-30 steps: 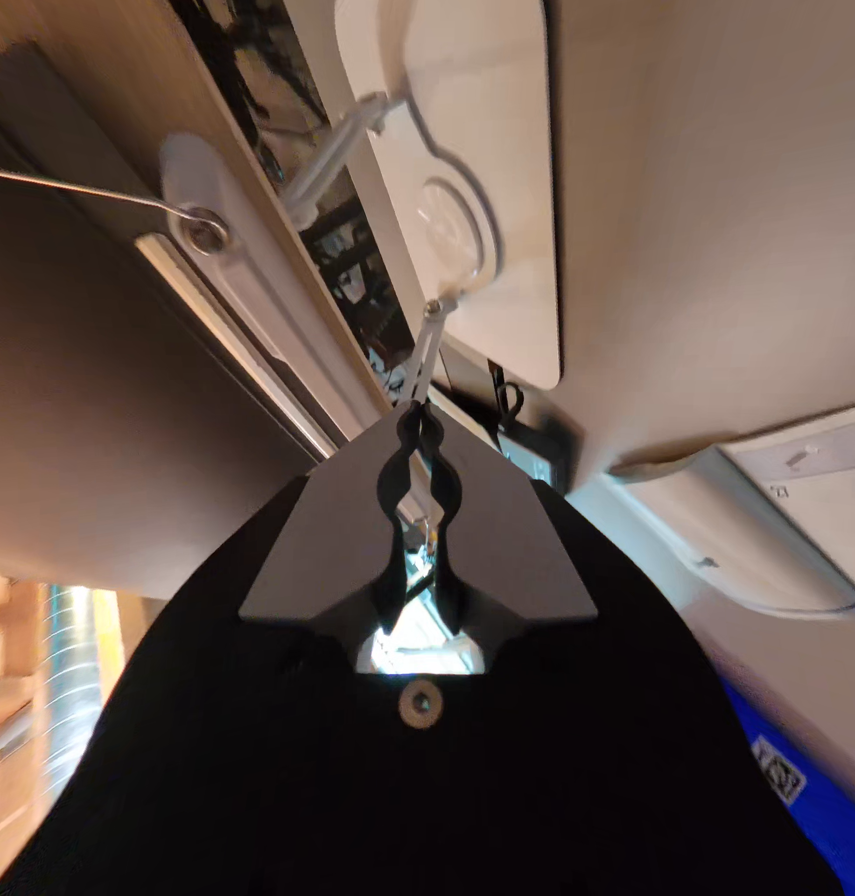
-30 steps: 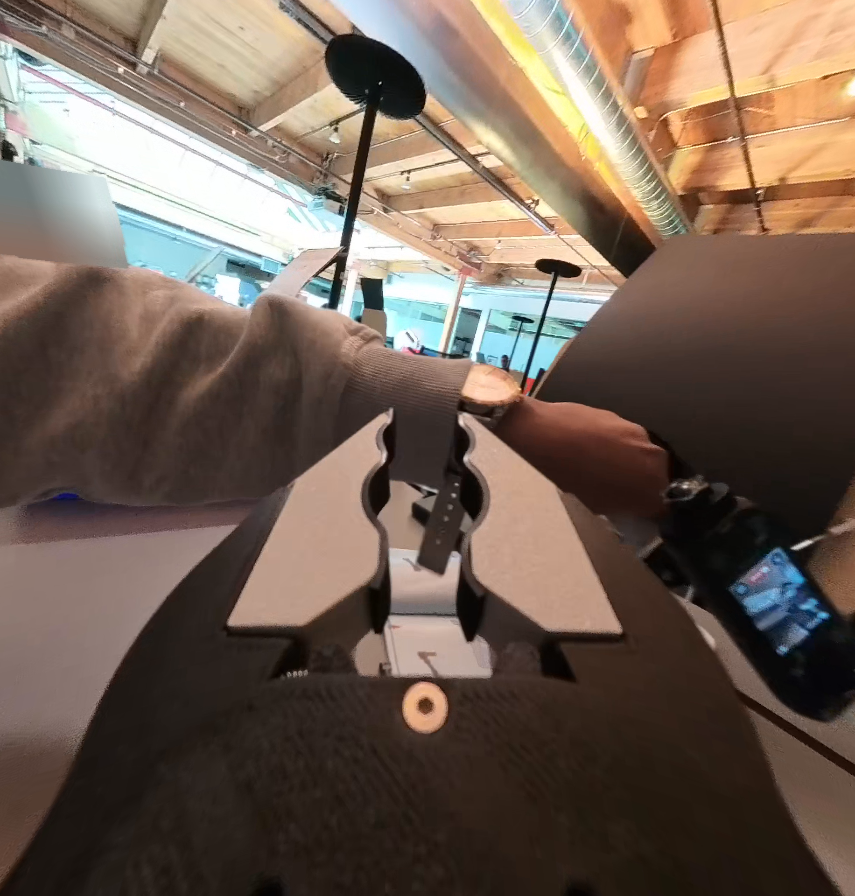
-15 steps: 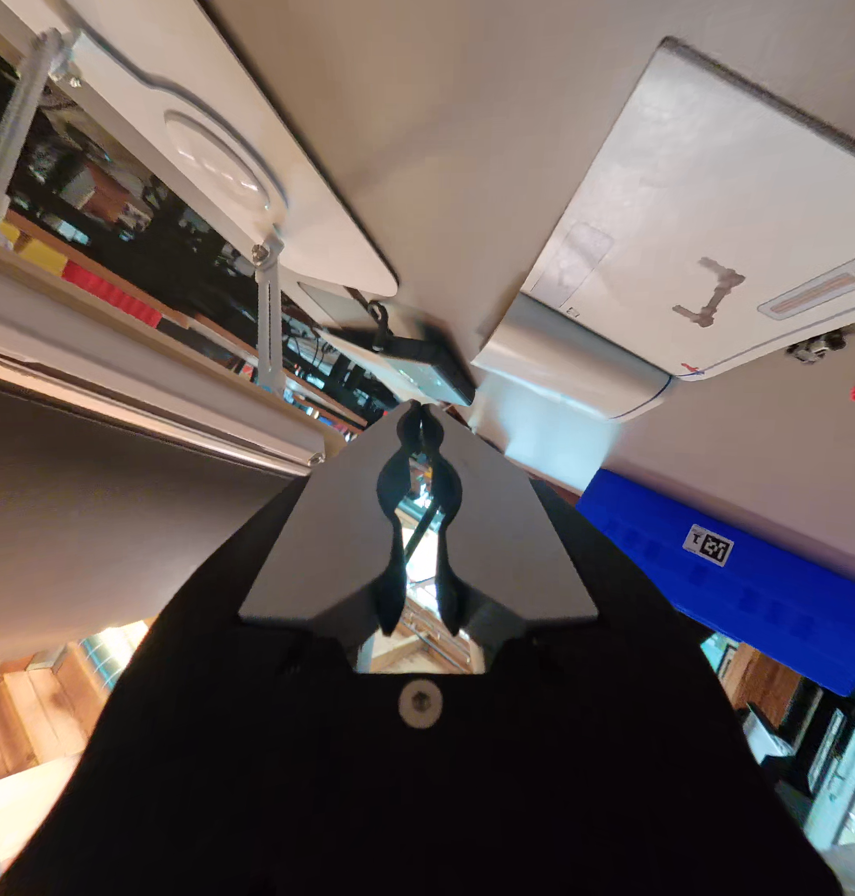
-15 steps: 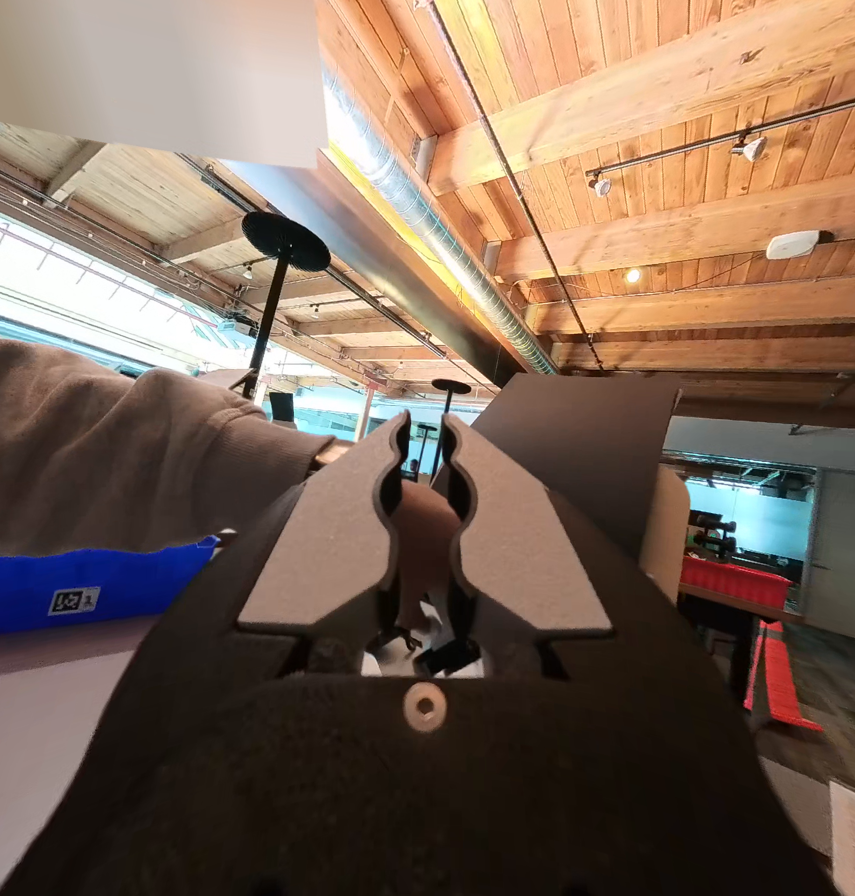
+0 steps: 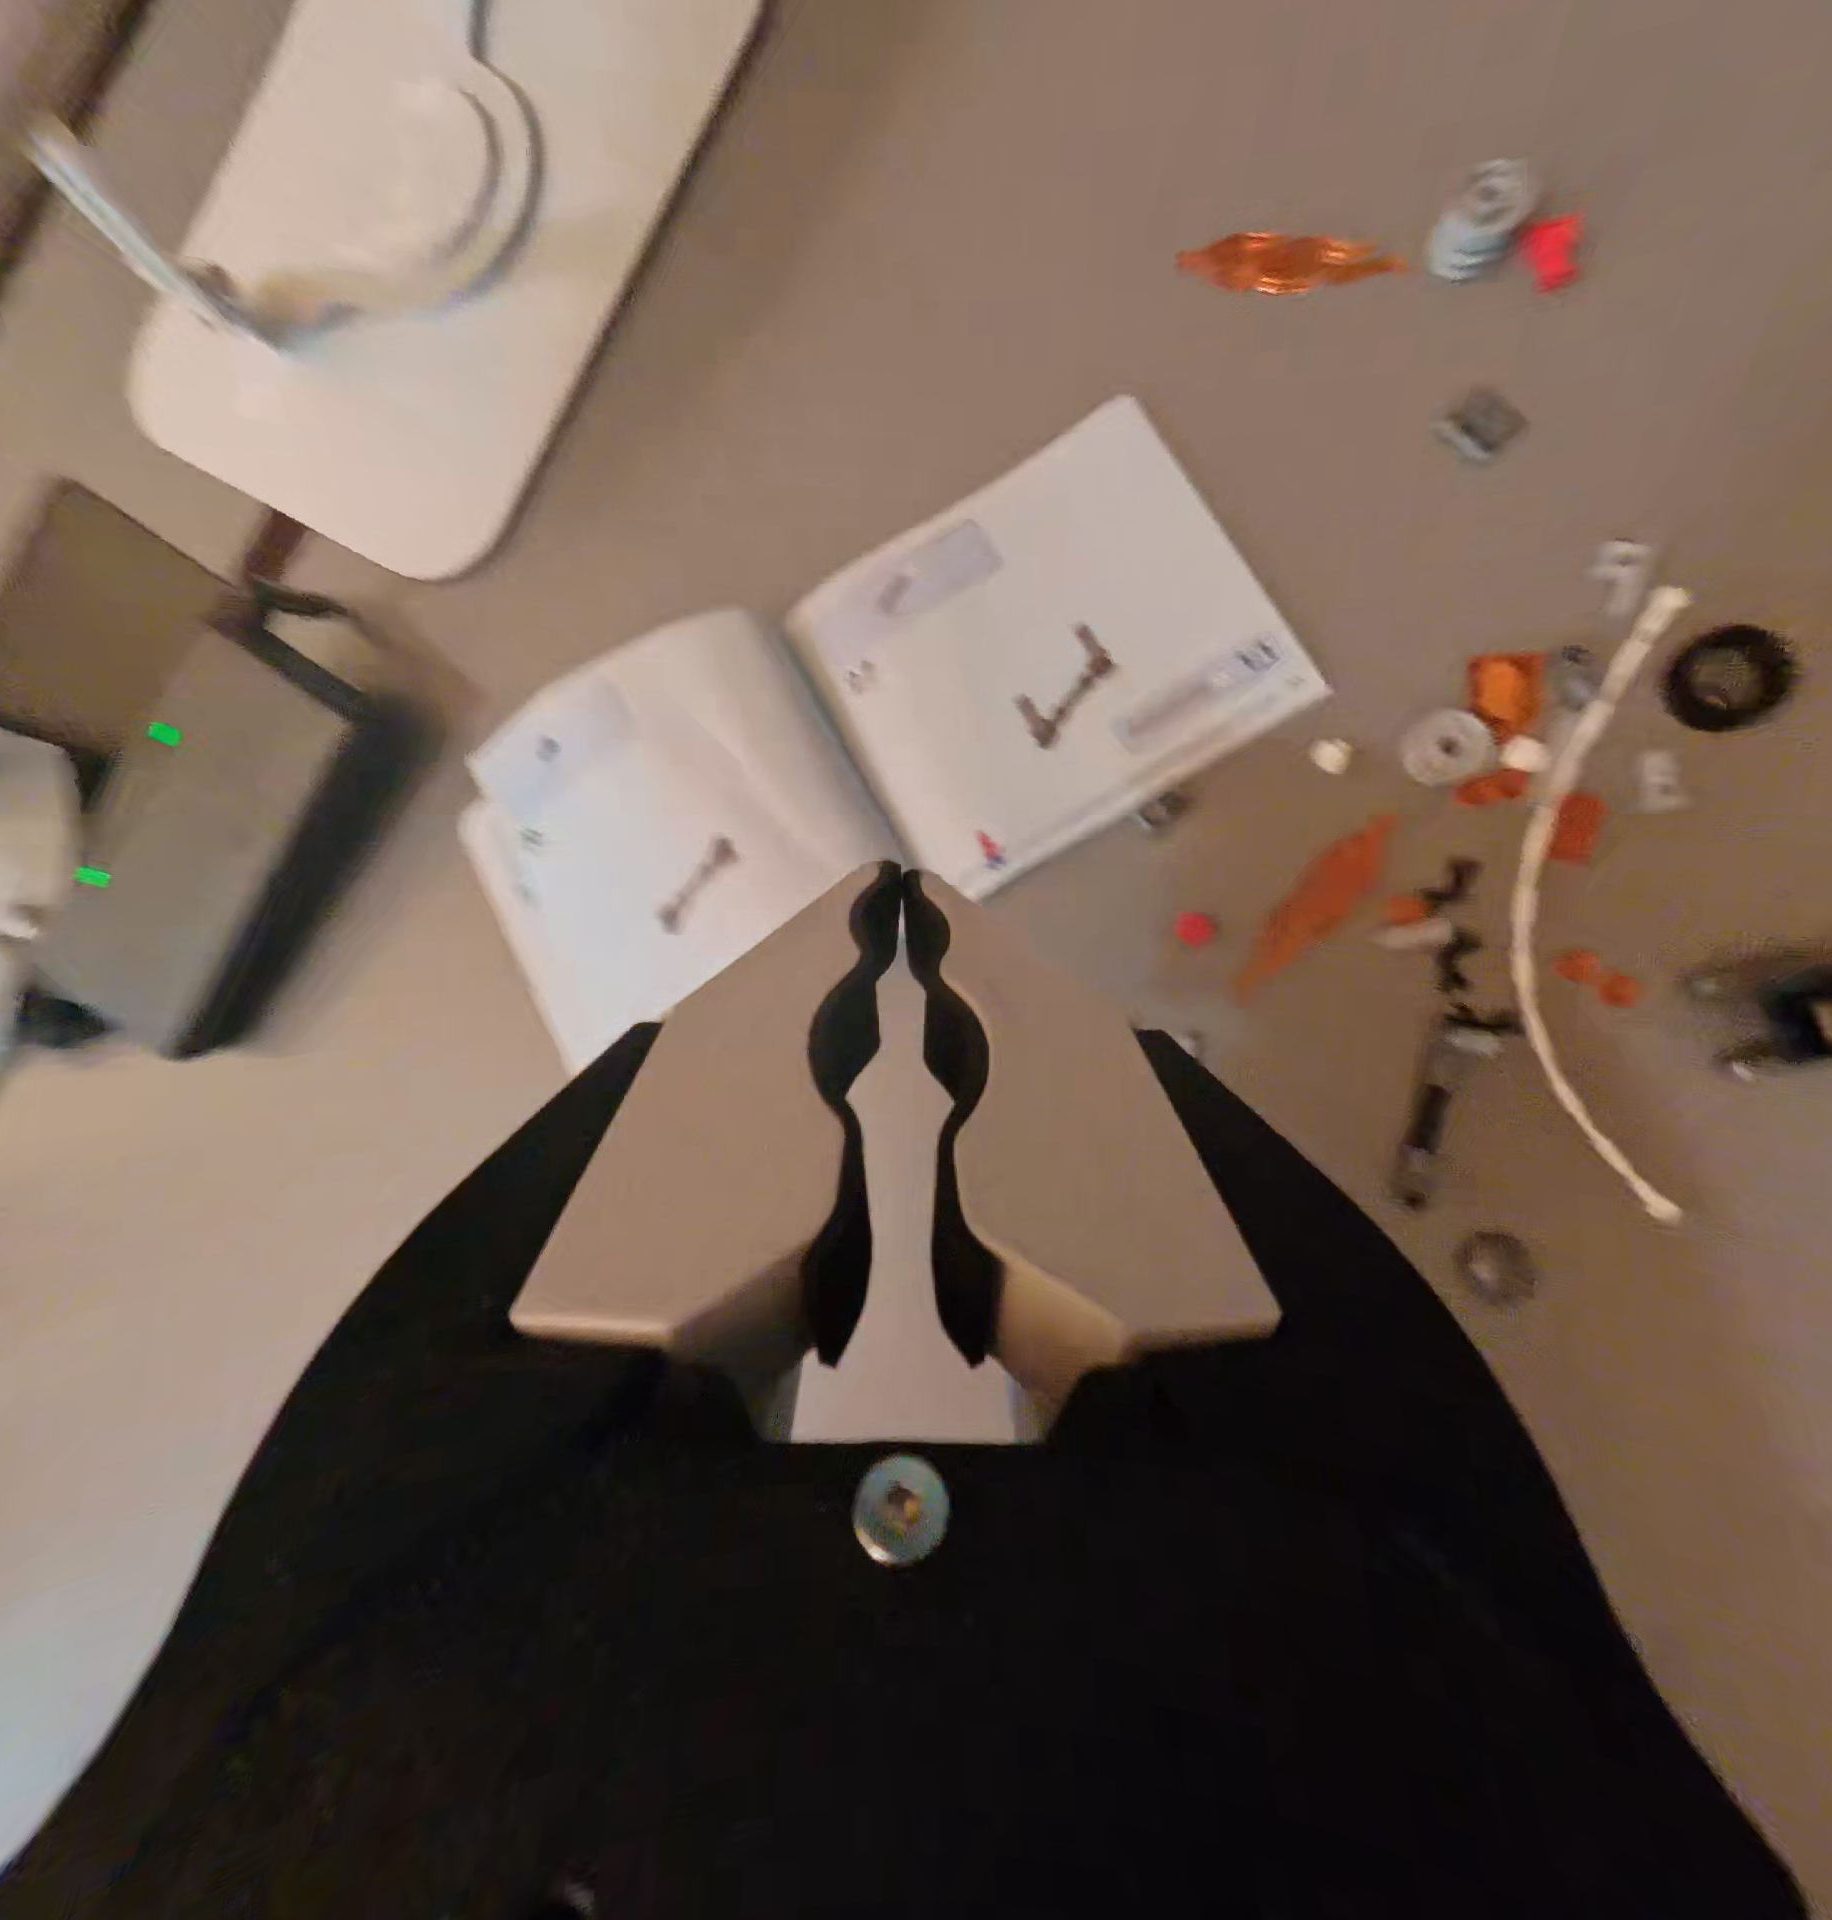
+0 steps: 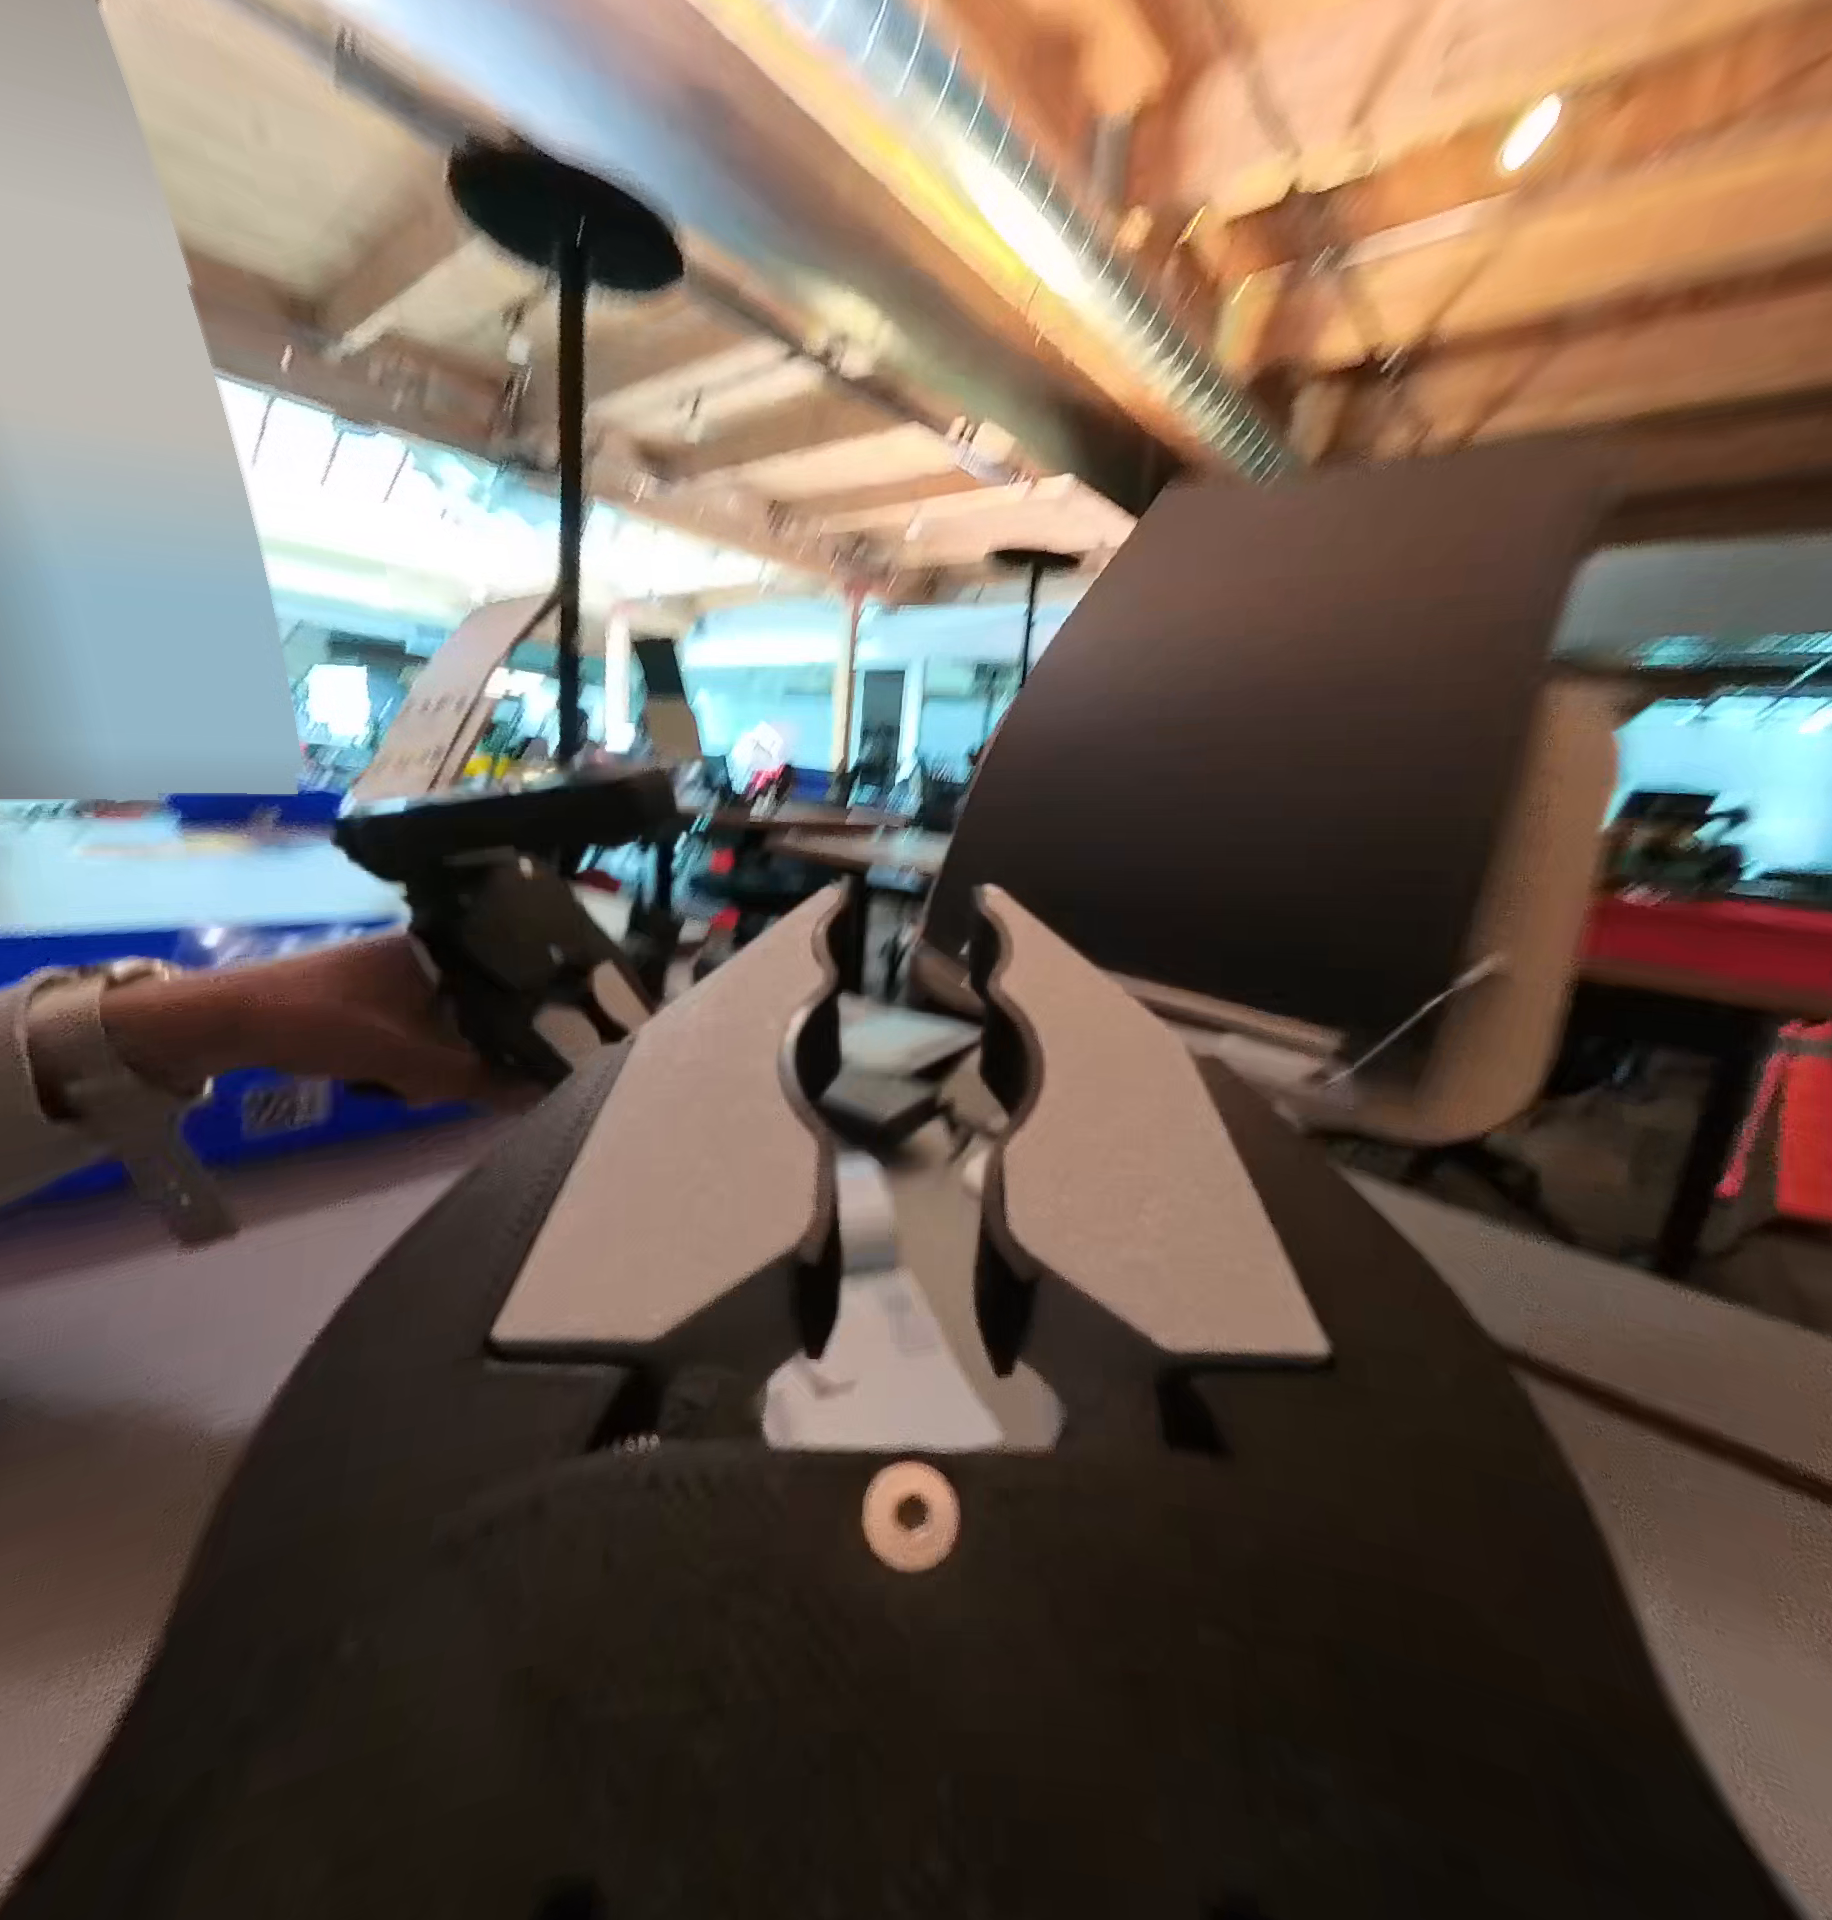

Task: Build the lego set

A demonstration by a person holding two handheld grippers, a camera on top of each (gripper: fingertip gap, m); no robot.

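In the left wrist view I look down on a grey table. My left gripper (image 5: 899,878) is shut and empty, above the near edge of an open instruction booklet (image 5: 995,665). Loose lego pieces lie to the right: an orange flame piece (image 5: 1286,265), a white curved hose (image 5: 1561,935), a black tyre (image 5: 1727,675), a dark thin assembly (image 5: 1442,1039). My right gripper (image 6: 907,920) is open and empty, low over the table and pointing level across it. The left gripper (image 6: 496,914) shows in the right wrist view, held by a hand (image 6: 299,1018).
A white stand base (image 5: 403,312) and a grey box with green lights (image 5: 205,831) sit left of the booklet. A blue bin (image 6: 268,1107) stands at the table's left. A dark chair back (image 6: 1307,779) rises beyond the table. Tip to tip, the grippers are about 25 cm apart. From the left gripper's tips to the orange flame piece (image 5: 1286,265) is close to 20 cm.
The left gripper has swung from pointing upward to pointing down at the table, so the booklet and pieces came into view. The right gripper turned and its jaws opened wider.
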